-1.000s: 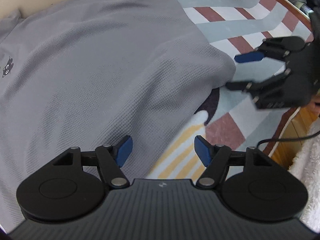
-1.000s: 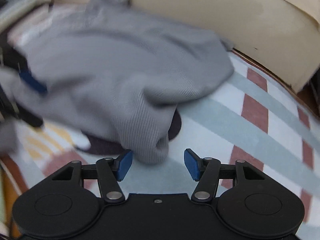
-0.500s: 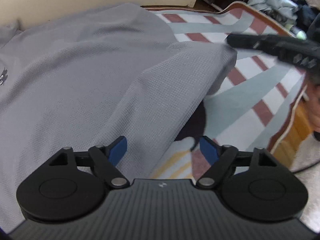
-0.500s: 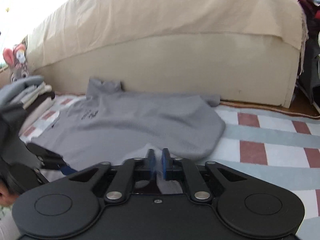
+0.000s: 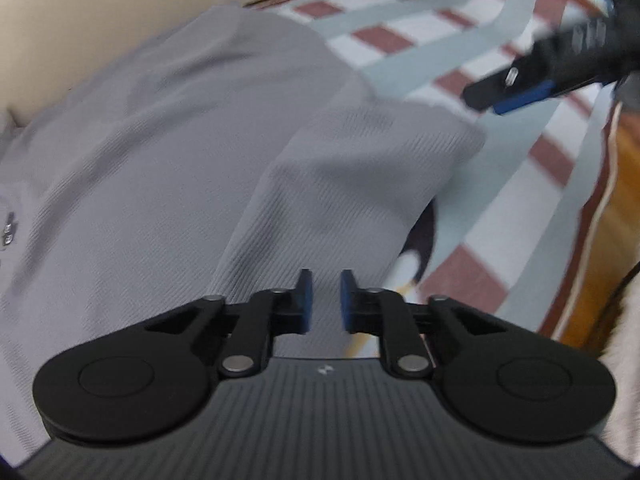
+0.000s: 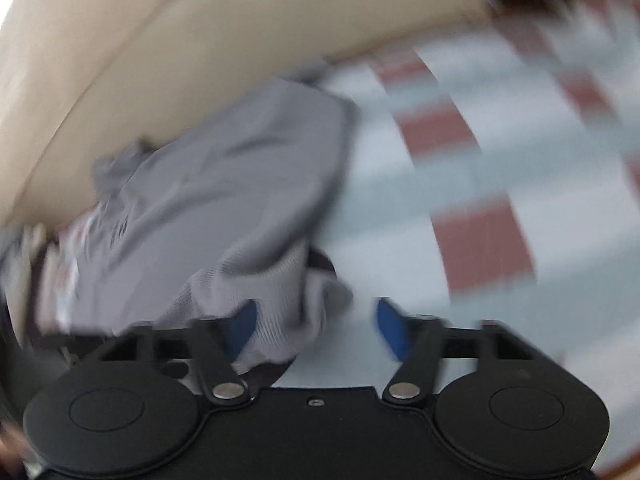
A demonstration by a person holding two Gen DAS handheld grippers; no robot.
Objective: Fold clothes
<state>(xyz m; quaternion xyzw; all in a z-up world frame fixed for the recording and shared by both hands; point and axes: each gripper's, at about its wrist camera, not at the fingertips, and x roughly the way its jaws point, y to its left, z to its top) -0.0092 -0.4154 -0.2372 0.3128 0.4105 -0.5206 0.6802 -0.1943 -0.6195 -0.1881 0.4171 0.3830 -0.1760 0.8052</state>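
Change since before: your left gripper (image 5: 325, 298) had its blue pads spread wide over the grey fabric a moment ago; now they stand close together. Your right gripper (image 6: 316, 326), which was pinched tight half a second ago, has its pads wide apart again, and its view has rolled and smeared.
Left gripper fingers: closing at this moment, with a narrow gap left between the pads; grey fabric shows in that gap, but you cannot tell whether the pads press on it.
Right gripper fingers: opening, pads far apart; a bunched end of the fabric lies between them against the left pad (image 6: 245, 322), and the right pad is free of it.
Garment: the grey waffle-knit long-sleeved shirt (image 5: 160, 168) lies spread across the left and centre of the left wrist view, one sleeve (image 5: 340, 184) folded diagonally from lower centre toward upper right.
Under it: a rug with red-brown and pale grey-blue checks (image 5: 500, 184), filling the right of both views.
Behind: the beige fabric-covered side of a bed (image 6: 180, 40), upper left of the right wrist view, with the shirt touching its base.
Right gripper as seen from the left: upper right of the frame, blurred, above the rug, apart from the sleeve end.
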